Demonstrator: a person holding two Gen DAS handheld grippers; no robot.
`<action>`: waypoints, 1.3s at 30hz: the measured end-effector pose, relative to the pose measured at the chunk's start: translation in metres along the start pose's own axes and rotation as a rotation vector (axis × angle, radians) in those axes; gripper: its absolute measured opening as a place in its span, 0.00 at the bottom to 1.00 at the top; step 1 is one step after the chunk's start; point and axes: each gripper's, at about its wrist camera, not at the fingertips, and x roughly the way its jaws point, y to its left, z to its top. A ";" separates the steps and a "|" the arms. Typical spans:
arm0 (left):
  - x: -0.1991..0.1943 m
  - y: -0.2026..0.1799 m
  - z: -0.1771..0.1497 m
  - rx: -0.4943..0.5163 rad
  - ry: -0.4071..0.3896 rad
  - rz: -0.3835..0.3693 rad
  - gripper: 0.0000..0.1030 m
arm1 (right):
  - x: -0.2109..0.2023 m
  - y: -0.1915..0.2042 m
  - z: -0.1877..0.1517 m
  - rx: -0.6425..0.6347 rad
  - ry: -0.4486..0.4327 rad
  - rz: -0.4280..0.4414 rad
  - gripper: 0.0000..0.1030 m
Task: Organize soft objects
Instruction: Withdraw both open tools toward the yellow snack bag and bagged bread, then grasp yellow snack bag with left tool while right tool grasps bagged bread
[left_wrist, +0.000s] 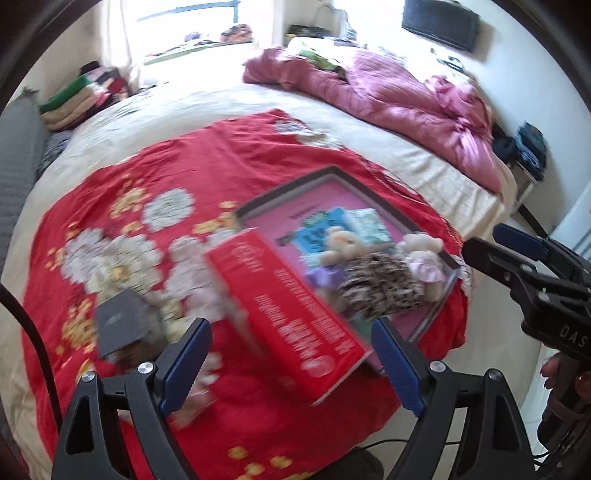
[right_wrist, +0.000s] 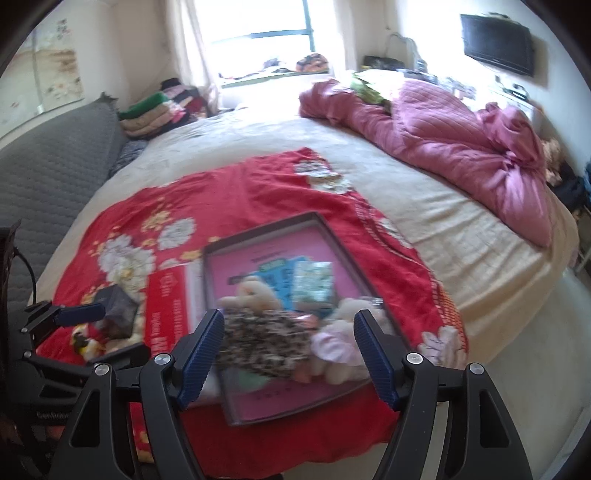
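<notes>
- Plush teddies (right_wrist: 251, 295) and a leopard-print pouch (right_wrist: 266, 339) are lying in the pink-lined tray (right_wrist: 332, 391); sorting appears largely done.
- Left gripper (left_wrist: 291, 362) and right gripper (right_wrist: 288, 354) are hovering with jaws apart, gripping nothing.
- Red box (left_wrist: 291, 314) is sitting beside the tray, seemingly unsorted.

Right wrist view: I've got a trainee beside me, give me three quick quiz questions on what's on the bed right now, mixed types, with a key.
1. True or false: the red box lies inside the pink tray.
2. What lies between the two plush toys in the tray? A) leopard-print cloth B) a green towel C) a black shoe
3. Fill in: neither the left gripper nor the right gripper holds anything; both stand ____.

Key: 1 false, it lies beside the tray on the red floral cloth. 2 A. 3 open.
</notes>
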 end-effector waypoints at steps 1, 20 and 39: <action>-0.006 0.012 -0.004 -0.021 -0.006 0.013 0.85 | 0.000 0.013 0.000 -0.021 0.001 0.014 0.72; -0.012 0.233 -0.115 -0.455 0.113 0.178 0.86 | 0.074 0.226 -0.045 -0.408 0.164 0.219 0.72; 0.064 0.282 -0.124 -0.755 0.180 0.096 0.88 | 0.159 0.261 -0.076 -0.540 0.309 0.224 0.72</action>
